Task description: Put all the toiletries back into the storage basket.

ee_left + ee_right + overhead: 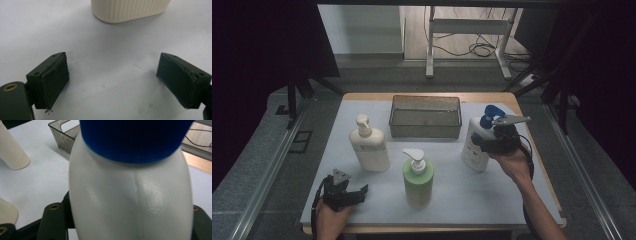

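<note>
A white bottle (474, 156) with a blue pump top (488, 116) stands at the right of the white mat. My right gripper (480, 143) reaches around its upper body from the right. In the right gripper view the white bottle (130, 202) sits between the jaws and hides both pads, so contact cannot be made out. My left gripper (355, 192) rests at the front left of the mat, open and empty. In the left gripper view its gripper (113, 80) points at the base of a cream pump bottle (127, 11).
The cream pump bottle (369, 150) stands left of centre and a green pump bottle (418, 182) at front centre. A dark clear-walled bin (425, 132) sits at the back of the mat (462, 195). Beyond the table stand a metal frame and cables.
</note>
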Action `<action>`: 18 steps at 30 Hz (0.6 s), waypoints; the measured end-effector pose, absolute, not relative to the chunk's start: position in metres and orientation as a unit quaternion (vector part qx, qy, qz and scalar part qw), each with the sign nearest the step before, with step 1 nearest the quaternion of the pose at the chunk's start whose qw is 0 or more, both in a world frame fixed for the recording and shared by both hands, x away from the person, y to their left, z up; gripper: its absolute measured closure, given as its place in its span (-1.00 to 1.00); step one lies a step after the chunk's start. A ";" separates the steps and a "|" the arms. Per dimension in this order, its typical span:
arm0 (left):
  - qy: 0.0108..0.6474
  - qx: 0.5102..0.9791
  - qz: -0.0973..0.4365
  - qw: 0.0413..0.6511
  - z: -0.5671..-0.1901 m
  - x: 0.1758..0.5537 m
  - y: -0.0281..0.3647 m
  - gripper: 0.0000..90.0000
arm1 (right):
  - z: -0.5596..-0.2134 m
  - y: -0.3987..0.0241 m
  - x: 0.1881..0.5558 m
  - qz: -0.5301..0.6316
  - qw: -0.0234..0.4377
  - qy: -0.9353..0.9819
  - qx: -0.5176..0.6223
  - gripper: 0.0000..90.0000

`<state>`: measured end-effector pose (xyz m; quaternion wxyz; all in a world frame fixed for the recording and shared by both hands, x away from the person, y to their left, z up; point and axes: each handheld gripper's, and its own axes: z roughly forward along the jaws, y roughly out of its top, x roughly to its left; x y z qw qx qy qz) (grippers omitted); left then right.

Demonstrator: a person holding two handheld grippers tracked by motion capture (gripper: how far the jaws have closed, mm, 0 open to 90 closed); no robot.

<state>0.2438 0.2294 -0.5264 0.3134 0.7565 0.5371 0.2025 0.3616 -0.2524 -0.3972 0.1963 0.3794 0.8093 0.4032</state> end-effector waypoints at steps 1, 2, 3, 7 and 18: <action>0.537 0.756 0.203 0.313 -0.526 0.244 0.229 -0.77 | -0.396 -0.252 0.361 0.403 0.198 0.810 0.378 -0.15; 0.537 0.757 0.203 0.313 -0.526 0.244 0.229 -0.77 | -0.393 -0.251 0.361 0.401 0.198 0.812 0.376 -0.15; 0.537 0.756 0.203 0.314 -0.526 0.244 0.229 -0.77 | -0.390 -0.249 0.361 0.400 0.199 0.813 0.373 -0.15; 0.537 0.757 0.203 0.313 -0.526 0.244 0.229 -0.77 | -0.379 -0.245 0.359 0.401 0.200 0.814 0.369 -0.15; 0.535 0.757 0.204 0.314 -0.526 0.244 0.230 -0.77 | -0.356 -0.229 0.361 0.413 0.186 0.819 0.353 -0.15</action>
